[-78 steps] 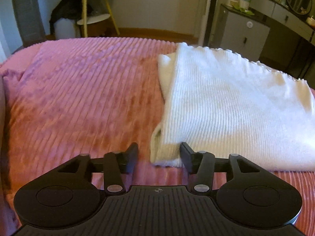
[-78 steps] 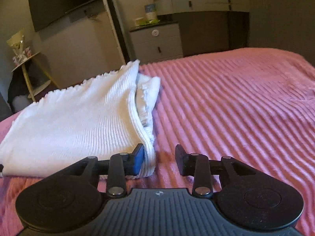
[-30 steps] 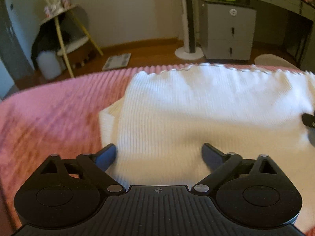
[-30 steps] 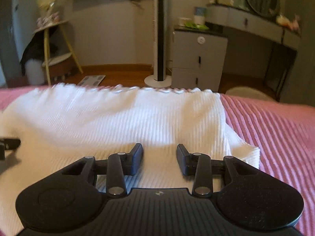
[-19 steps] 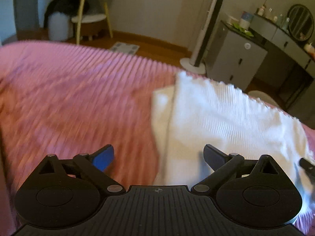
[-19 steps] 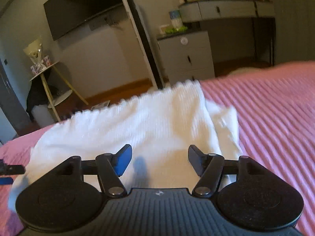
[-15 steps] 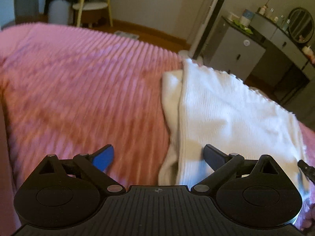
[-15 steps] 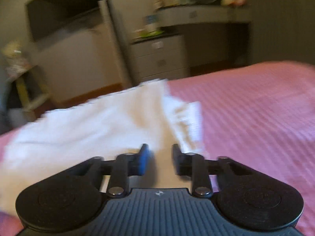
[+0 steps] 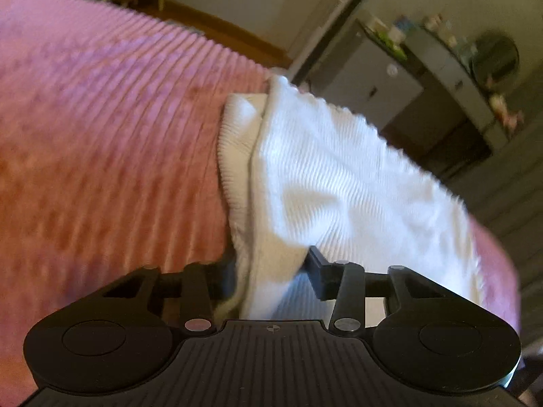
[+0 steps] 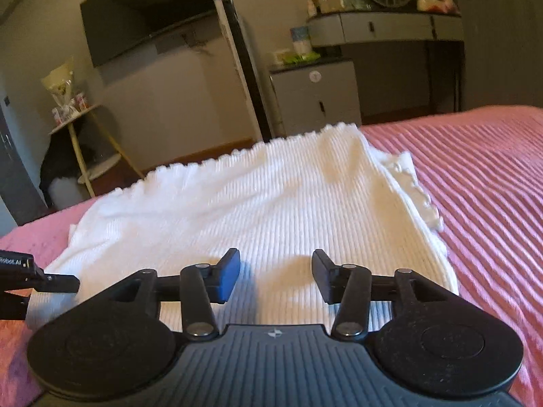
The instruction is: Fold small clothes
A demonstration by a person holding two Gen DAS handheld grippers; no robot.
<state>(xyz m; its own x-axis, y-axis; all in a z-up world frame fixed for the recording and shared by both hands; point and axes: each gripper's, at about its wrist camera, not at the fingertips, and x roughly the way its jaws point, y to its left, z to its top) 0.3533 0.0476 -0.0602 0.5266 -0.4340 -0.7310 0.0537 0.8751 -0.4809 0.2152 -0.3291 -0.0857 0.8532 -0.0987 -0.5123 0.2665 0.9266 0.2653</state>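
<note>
Left wrist cam: white knit top lies folded on the pink ribbed bedspread, w/ a layer poking out along its left edge. Left gripper has just been closing, and the near-left corner of the top is bunched between its jaws, cloth touching both pads, so it's pinching that corner. Pic is pretty blurry tho.

Right wrist cam: same top spread flat on the bedspread, scalloped hem at the far edge. Right gripper sits over the near edge, jaws have just been opening, now medium-wide w/ nothing clamped, just cloth lying under the gap. Left gripper's tip shows at the far left, at the top's corner.

No boxes or baskets on the bed; a gray cabinet stands past it, a few small items on top.
</note>
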